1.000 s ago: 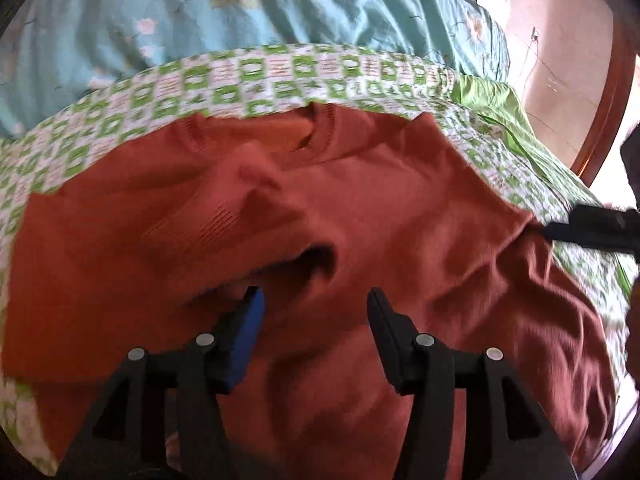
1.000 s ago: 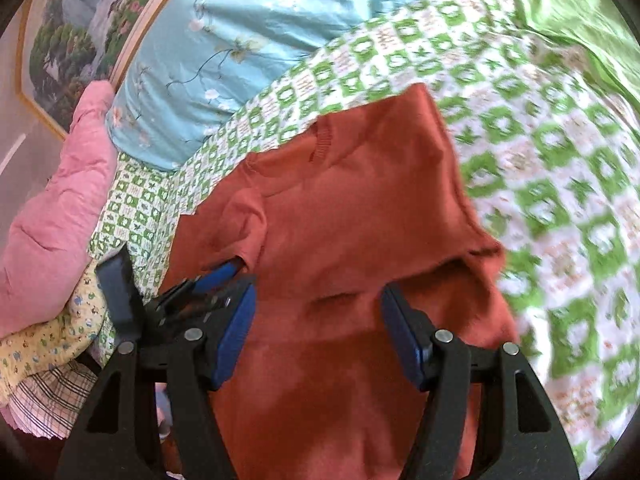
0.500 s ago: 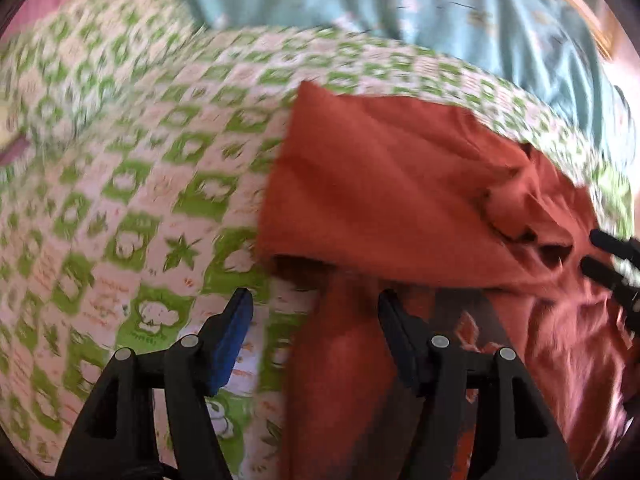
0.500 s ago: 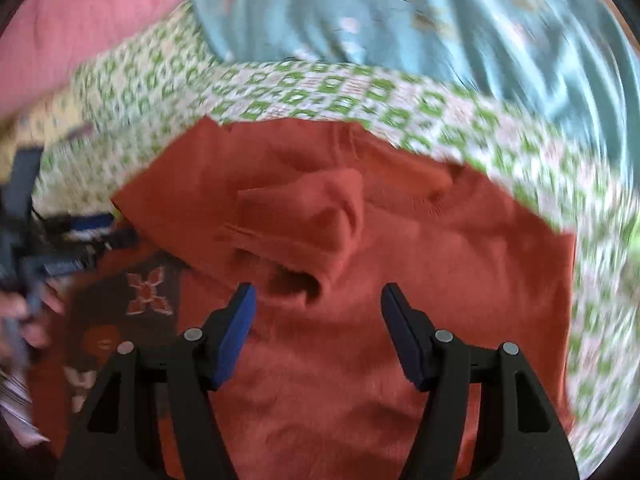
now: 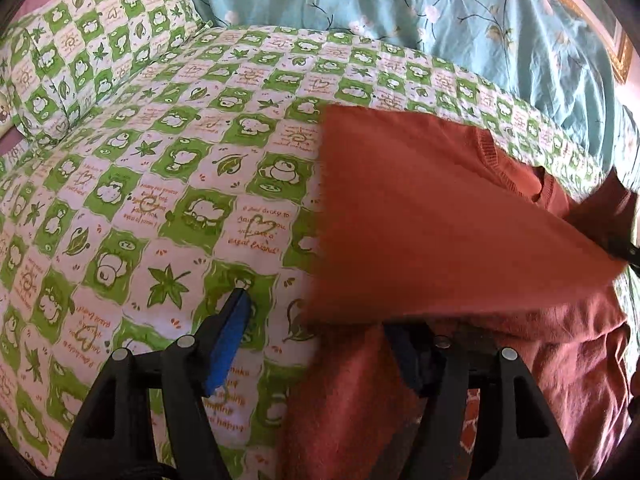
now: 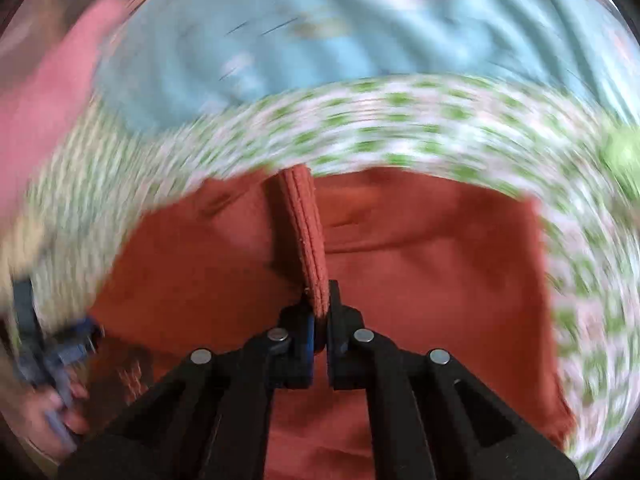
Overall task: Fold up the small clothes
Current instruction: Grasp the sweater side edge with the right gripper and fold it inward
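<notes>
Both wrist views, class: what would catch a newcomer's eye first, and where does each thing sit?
The rust-orange sweater dominates, spread on the green-and-white checked bedsheet, with a pale blue floral quilt behind it. In the right wrist view, the right gripper is pinched shut on a ribbed edge of the sweater, while the left gripper stands open at the sweater's edge.

The sweater (image 5: 420, 220) lies on the bedsheet (image 5: 160, 160), filling the right half of the left wrist frame, with bare sheet to its left. The quilt (image 5: 440, 20) lies behind along the top. A pillow (image 5: 80, 60) sits upper left.
</notes>
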Available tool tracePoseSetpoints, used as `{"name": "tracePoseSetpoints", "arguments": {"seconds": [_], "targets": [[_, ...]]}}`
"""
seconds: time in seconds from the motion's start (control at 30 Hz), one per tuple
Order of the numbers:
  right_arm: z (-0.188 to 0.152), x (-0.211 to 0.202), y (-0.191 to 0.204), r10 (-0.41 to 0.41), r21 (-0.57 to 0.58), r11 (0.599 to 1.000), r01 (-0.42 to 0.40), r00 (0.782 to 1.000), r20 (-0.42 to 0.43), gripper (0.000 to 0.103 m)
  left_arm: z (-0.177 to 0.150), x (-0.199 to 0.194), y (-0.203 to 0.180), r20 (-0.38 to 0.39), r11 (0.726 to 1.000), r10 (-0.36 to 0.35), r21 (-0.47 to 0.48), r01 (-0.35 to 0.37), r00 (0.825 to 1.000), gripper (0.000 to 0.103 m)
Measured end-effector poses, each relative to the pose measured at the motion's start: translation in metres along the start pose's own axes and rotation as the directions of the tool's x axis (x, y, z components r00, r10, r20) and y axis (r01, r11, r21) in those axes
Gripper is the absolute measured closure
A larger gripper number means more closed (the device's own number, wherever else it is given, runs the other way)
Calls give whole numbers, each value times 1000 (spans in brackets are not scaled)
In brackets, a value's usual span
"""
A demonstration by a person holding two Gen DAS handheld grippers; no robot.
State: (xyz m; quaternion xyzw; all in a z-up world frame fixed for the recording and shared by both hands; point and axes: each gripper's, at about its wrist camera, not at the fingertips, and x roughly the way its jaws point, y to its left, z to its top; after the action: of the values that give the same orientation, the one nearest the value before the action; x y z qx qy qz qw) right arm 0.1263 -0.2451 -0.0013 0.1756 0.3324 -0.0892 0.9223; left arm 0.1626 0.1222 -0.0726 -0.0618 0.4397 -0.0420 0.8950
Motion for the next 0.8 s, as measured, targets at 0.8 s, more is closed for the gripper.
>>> {"name": "tracePoseSetpoints", "arguments": {"seconds": [0.8], "targets": [[-39, -7, -107, 44, 357, 934, -25, 998, -46, 86, 2, 0, 21, -2, 990, -34, -139, 33, 999, 35]]}}
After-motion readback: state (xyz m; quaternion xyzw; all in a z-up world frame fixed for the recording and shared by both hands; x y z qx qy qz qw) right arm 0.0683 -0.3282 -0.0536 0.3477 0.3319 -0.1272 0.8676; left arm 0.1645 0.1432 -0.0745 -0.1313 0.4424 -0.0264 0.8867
